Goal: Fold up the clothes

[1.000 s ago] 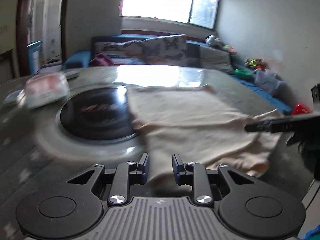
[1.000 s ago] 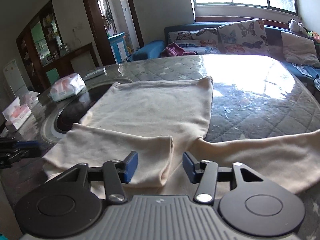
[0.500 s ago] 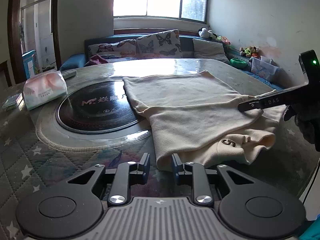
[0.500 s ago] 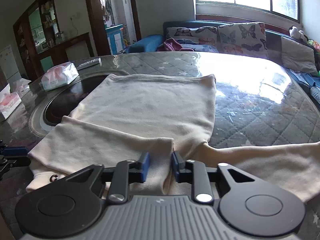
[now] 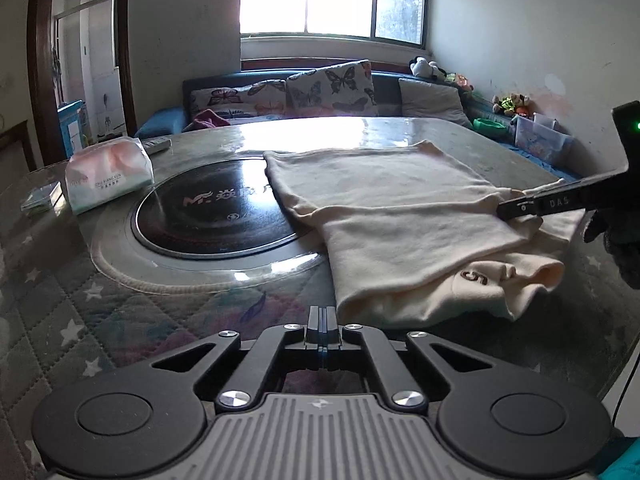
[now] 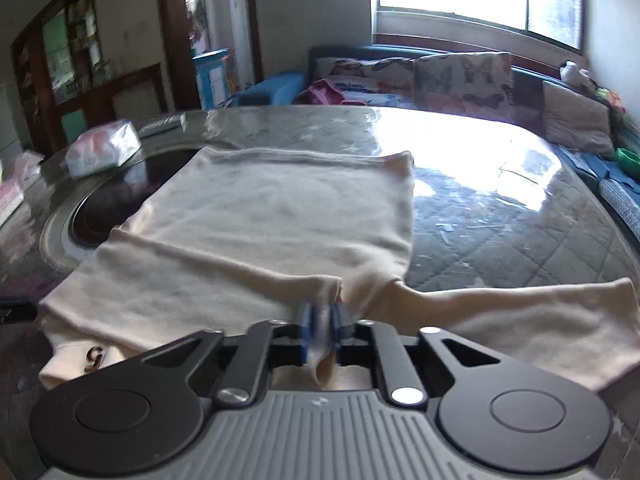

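Left wrist view. The left tongs [image 5: 320,322] are pressed together with nothing between them, hovering over the quilted surface [image 5: 132,312] just beside the near hem of the cream garment [image 5: 392,216]. The garment lies flat on the surface, one sleeve folded across its body, its far left edge overlapping the black round hob plate [image 5: 208,212]. A cuff bearing the numeral "5" [image 5: 474,278] protrudes at the lower right. The right tongs [image 5: 516,208] enter from the right, touching the folded sleeve end. A soft tissue pack [image 5: 108,174] stands left of the hob plate. A clear plastic bin [image 5: 540,140] beside the sofa holds items too small to identify.

Right wrist view. The right tongs [image 6: 320,328] pinch a bunched fold of the garment [image 6: 280,216] between the blue pads [image 6: 305,330], at the end of the folded sleeve near the collar area. The other sleeve [image 6: 520,316] extends unfolded to the right along the surface [image 6: 520,216]. The tissue pack [image 6: 102,150] and a remote control [image 6: 162,124] sit at the far left. The image is slightly blurred.
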`<state>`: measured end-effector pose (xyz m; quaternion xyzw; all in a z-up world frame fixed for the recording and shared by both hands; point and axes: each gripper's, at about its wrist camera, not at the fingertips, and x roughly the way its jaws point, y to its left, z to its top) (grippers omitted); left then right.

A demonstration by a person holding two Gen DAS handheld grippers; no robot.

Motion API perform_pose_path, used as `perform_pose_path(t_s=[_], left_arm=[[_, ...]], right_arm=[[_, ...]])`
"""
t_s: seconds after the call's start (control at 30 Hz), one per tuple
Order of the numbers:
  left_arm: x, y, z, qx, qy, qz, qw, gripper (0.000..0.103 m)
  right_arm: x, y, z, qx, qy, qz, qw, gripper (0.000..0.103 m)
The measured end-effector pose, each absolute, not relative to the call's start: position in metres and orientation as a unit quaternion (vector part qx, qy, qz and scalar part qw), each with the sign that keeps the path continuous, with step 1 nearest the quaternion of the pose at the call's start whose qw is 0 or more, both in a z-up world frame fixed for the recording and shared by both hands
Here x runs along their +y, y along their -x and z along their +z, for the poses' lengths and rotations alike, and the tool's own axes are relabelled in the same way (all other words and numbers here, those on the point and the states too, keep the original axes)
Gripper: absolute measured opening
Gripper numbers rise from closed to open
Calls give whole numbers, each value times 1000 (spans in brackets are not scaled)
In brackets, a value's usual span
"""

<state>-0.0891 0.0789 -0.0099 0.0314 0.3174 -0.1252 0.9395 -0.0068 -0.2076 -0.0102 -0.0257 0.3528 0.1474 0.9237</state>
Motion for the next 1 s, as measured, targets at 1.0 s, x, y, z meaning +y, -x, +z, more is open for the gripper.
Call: perform_pose_path(t_s=[1.0], left_arm=[[13, -14, -1, 323, -33, -165, 931, 6]], right_arm=[[-313, 34, -3, 333, -20, 36, 942, 24]])
